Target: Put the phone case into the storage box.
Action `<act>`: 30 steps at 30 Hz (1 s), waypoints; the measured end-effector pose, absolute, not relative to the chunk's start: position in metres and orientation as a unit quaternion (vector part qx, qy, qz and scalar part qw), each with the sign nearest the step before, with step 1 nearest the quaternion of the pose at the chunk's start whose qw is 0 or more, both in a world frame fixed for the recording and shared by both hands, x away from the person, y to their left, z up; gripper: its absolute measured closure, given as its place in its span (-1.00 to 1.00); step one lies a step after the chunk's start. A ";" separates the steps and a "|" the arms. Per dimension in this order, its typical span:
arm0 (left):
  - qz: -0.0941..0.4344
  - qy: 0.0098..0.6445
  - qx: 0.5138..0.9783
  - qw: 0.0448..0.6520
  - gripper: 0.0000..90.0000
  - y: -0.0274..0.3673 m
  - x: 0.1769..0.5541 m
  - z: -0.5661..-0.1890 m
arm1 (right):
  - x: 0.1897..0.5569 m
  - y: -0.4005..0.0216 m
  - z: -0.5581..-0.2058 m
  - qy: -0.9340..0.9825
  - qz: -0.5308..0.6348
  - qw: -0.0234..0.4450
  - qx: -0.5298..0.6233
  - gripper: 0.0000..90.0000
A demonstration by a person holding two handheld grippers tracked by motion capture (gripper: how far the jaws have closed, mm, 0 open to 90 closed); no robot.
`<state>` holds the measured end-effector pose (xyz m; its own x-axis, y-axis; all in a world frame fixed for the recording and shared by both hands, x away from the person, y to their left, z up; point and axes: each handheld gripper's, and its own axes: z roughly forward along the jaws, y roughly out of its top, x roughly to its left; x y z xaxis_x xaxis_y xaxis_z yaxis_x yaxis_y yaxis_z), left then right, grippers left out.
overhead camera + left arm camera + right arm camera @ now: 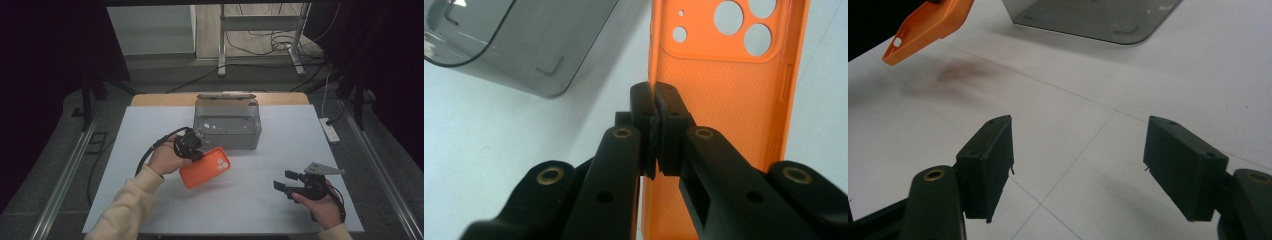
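At centre frame, the orange phone case [204, 167] is clamped by its edge in the left gripper [654, 97]. It is judged light, flexible, thin-walled. The right gripper [1079, 170] is held apart, empty.

Grey bin [228, 122] blocks the far middle; the surface [260, 200] lies bare between the orange case [205, 167] and right hand-held gripper [289, 186].

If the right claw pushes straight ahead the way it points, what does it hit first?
Probably nothing soon: the right claw is open over bare table. Farther along that line stands the grey bin, likely the first thing met; the orange case hangs off to one side.
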<state>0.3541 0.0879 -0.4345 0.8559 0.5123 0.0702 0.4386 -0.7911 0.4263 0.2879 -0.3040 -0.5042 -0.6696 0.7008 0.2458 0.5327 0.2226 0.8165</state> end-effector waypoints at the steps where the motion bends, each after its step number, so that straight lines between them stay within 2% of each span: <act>1: 0.092 0.251 0.942 0.202 0.96 0.087 0.354 -0.434 | 0.288 -0.304 -0.504 0.777 0.481 0.087 0.398 -0.38; 23: 0.118 0.203 0.951 0.202 0.95 0.069 0.345 -0.434 | 0.290 -0.295 -0.502 0.776 0.491 0.070 0.389 -0.37; 30: 0.124 0.186 0.955 0.195 0.95 0.061 0.342 -0.438 | 0.295 -0.286 -0.500 0.777 0.495 0.051 0.385 -0.36</act>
<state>0.3420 0.0606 -0.4384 0.9003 0.4029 0.1647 0.3064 -0.8554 0.4177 0.2947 -0.2860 -0.4998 -0.6978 0.6497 0.3017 0.5481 0.2131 0.8088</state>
